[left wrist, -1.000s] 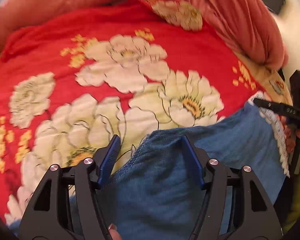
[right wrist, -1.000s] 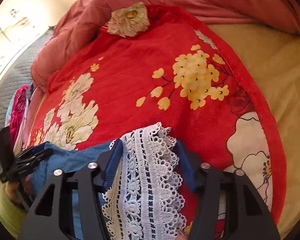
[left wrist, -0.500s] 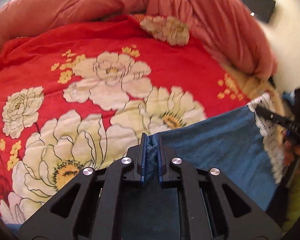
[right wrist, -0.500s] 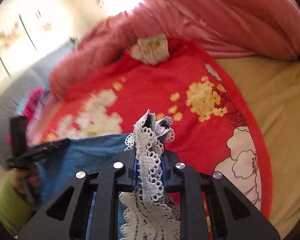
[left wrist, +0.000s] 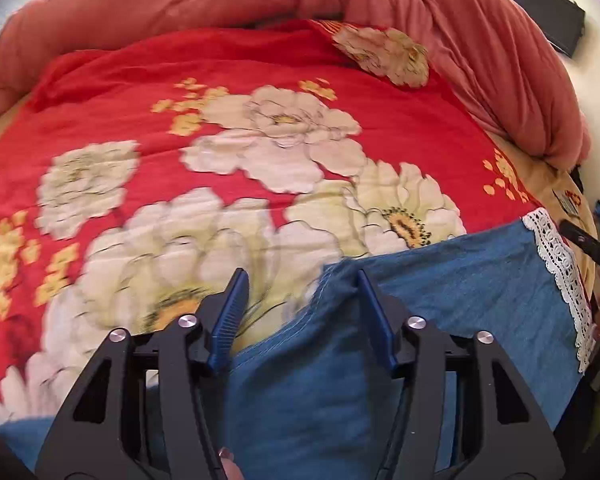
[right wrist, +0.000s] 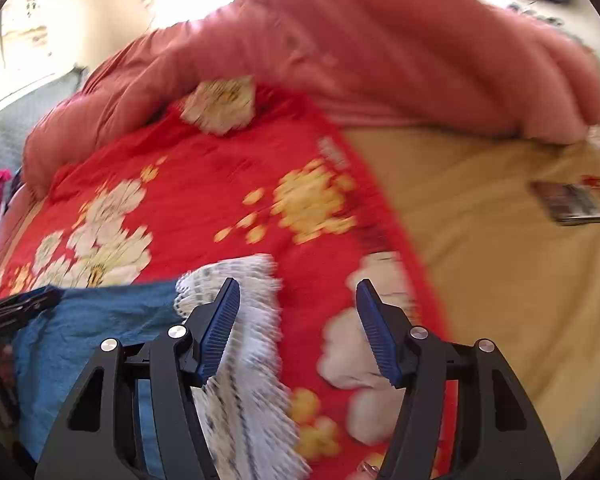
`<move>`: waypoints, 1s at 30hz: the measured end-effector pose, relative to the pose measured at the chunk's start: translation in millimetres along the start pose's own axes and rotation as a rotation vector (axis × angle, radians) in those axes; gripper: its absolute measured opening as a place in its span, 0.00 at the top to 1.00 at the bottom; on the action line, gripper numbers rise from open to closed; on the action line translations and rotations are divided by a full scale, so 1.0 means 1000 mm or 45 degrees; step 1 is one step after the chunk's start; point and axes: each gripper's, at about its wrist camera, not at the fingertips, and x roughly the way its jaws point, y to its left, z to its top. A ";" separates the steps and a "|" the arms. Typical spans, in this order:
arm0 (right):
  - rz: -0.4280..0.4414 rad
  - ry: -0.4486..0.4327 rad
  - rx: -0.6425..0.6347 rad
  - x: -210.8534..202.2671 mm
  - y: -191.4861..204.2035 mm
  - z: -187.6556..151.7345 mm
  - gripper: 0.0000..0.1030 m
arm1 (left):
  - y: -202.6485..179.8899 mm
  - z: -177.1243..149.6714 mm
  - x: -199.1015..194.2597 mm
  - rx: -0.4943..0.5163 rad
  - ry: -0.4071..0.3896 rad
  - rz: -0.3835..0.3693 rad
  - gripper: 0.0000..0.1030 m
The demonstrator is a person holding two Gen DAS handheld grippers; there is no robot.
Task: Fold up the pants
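Observation:
Blue denim pants (left wrist: 440,300) with a white lace hem (left wrist: 560,264) lie on the red floral blanket (left wrist: 260,72). My left gripper (left wrist: 302,284) hangs over their near left corner, its jaws opening. The stitched denim edge lies between the fingers, close to the right pad, and is not pinched. In the right wrist view my right gripper (right wrist: 298,292) also has its jaws opening. The lace hem (right wrist: 252,340) lies loose under its left finger (right wrist: 220,320), with the denim (right wrist: 100,320) to the left. Each gripper shows at the edge of the other's view.
A bulky pink duvet (left wrist: 460,40) is heaped along the far side of the bed. A tan sheet (right wrist: 500,240) lies bare to the right of the blanket, with a small dark booklet (right wrist: 572,204) on it. A black box (left wrist: 540,8) hangs on the wall.
Half a second ago both grippers were shut, the left on the denim corner and the right on the lace. Both have since spread apart and let go, and the cloth lies flat.

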 end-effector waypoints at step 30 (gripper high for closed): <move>0.032 0.299 -0.234 -0.048 0.072 -0.095 0.24 | -0.031 -0.124 -0.083 0.159 -0.012 0.101 0.22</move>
